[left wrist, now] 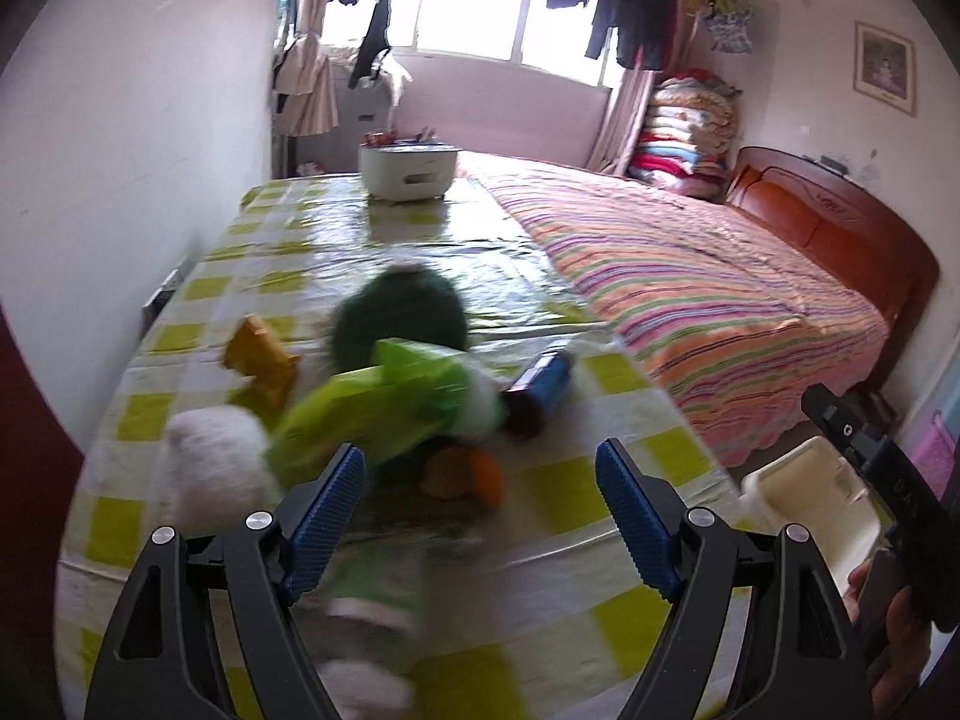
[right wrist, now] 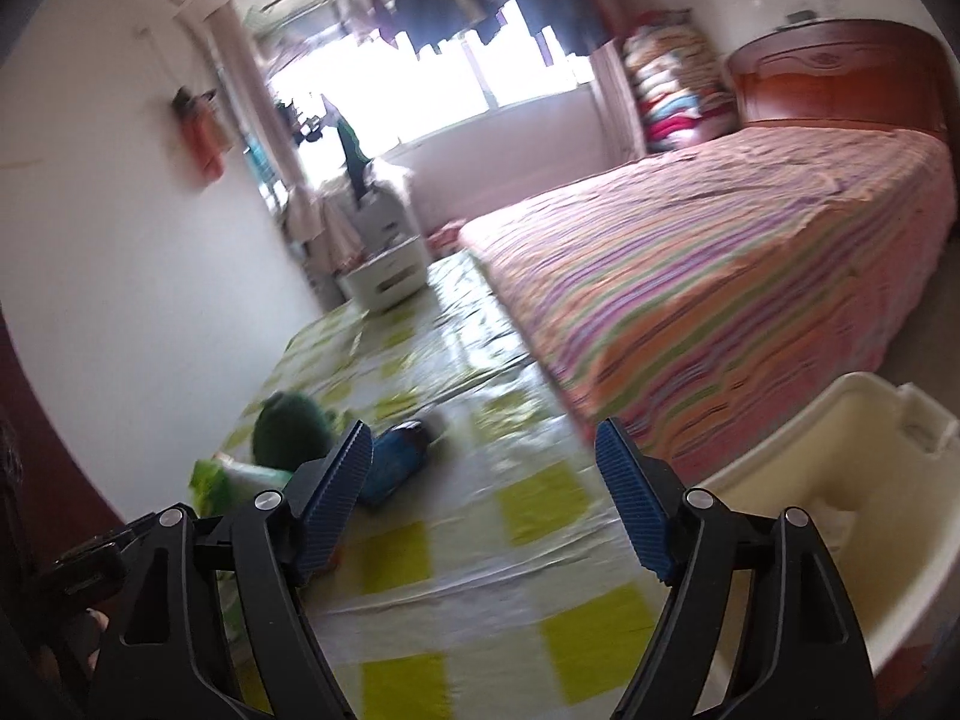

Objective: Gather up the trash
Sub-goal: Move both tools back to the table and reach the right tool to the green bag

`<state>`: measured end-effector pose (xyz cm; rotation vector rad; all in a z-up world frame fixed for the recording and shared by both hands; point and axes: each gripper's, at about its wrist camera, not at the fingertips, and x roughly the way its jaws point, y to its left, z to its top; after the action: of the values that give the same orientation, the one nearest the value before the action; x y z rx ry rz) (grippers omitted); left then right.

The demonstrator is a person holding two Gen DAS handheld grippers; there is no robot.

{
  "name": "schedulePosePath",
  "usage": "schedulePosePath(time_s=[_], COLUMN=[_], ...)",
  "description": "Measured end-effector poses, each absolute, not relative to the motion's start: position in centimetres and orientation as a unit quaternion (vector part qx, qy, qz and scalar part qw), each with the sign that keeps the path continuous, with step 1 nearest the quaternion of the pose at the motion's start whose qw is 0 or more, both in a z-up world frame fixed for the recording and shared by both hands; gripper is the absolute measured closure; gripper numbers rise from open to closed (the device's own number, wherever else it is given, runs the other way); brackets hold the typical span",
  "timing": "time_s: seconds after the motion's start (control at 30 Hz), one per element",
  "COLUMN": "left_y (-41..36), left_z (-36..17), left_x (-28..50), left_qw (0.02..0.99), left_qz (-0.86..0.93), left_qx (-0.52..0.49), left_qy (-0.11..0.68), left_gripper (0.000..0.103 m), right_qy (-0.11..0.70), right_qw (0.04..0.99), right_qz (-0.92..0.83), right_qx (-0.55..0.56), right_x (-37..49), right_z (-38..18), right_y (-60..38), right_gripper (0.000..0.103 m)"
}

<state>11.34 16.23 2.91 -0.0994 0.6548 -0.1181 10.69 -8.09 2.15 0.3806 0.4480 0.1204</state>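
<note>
A heap of trash lies on the green-checked tablecloth [left wrist: 540, 252]: a green packet [left wrist: 384, 402], a dark green round item [left wrist: 399, 315], a yellow wrapper [left wrist: 261, 363], a white crumpled wad [left wrist: 210, 450], a blue can-like item [left wrist: 549, 384] and an orange piece [left wrist: 465, 471]. My left gripper [left wrist: 480, 468] is open just in front of the heap, empty. My right gripper [right wrist: 480, 450] is open and empty over the table's right part; the blue item [right wrist: 393, 468] and the green round item [right wrist: 288, 426] lie beyond its left finger. A cream bin [right wrist: 840, 510] stands to the right below the table edge.
A white appliance [left wrist: 411, 171] stands at the table's far end. A bed with a striped cover [left wrist: 690, 288] runs along the table's right side. The wall is close on the left. The cream bin also shows in the left wrist view [left wrist: 804, 486].
</note>
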Motion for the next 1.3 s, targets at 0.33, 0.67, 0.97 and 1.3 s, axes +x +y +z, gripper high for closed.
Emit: schedulePosePath(time_s=[0.33,0.67,0.97,1.3], left_y=[25.0,29.4,29.1,29.6], left_z=[1.2,-0.1,-0.7,-1.2], left_x=[11.6,12.1,12.6,12.9], left_qw=[0.938,0.927,0.922,0.919], left_qz=[0.021,0.037,0.026,0.035], left_qx=[-0.054,-0.082,-0.071,-0.072], left_qy=[0.341,0.365,0.379,0.387], left_gripper=[0.026,0.026,0.026,0.026], right_qy=[0.263,0.285,0.346,0.389], right_qw=[0.945,0.915,0.878,0.859], right_qz=[0.126,0.243,0.273,0.265], right_qx=[0.150,0.151,0.189,0.201], right_x=[12.7,16.0,19.7,22.7], right_z=[1.0,1.3,-0.4,-1.9], right_y=[-1.1,4.9,7.5,8.9], right_gripper=[0.025,0.021,0.020,0.020])
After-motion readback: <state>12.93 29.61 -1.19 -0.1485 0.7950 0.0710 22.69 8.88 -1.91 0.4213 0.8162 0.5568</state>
